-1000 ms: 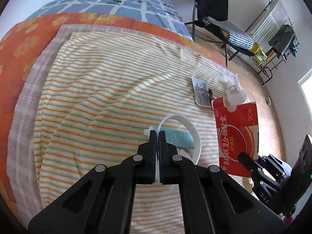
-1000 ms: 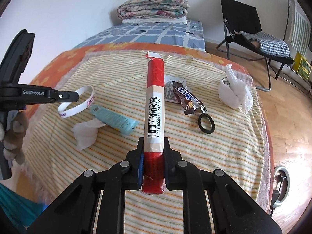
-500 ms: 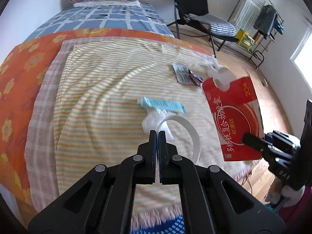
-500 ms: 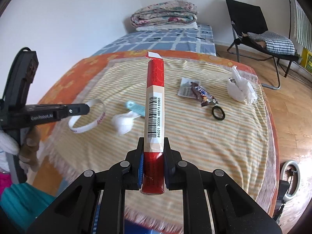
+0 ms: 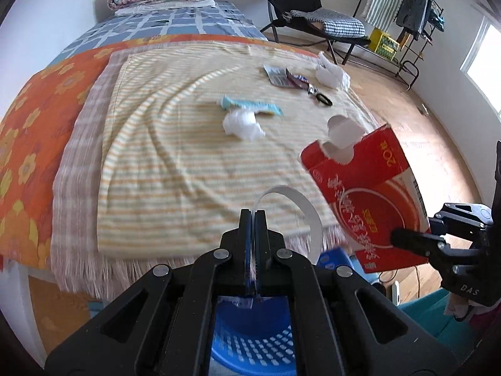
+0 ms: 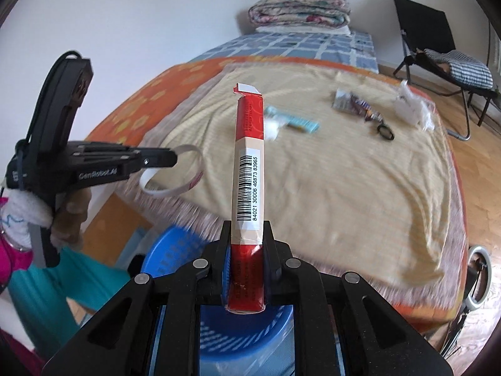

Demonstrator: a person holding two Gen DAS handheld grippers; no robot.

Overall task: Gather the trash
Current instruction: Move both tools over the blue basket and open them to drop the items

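- Your left gripper (image 5: 253, 219) has its jaws pressed together on the white wristband (image 5: 300, 206); the loop stands out past the jaw tips, over the fringed edge of the striped blanket (image 5: 175, 144).
- Your right gripper (image 6: 247, 235) has its jaws clamped on the lower end of the red carton (image 6: 249, 156); the carton stands upright, barcode side toward the camera, torn flap at the top.
- The blue basket (image 6: 175, 250) sits directly below both grippers, on the floor just off the blanket's fringed edge.
- In the left wrist view, the red carton (image 5: 366, 194) is to the right of the wristband, tilted, with the right gripper (image 5: 407, 238) holding its lower corner.
- In the right wrist view, the left gripper (image 6: 169, 158) holds the wristband (image 6: 175, 172) to the left of the carton, above the basket.
- Trash on the blanket, all beyond the basket and well apart from it: a crumpled white tissue (image 5: 242, 123) touching a light-blue wrapper (image 5: 250, 106); farther on, a grey packet (image 5: 277, 76), a candy-bar wrapper (image 5: 299, 80) and a black ring (image 5: 324, 98) close together; a white wad (image 5: 332, 73) near the far right edge.
- A black folding chair (image 5: 297, 6) stands on the floor beyond the bed.
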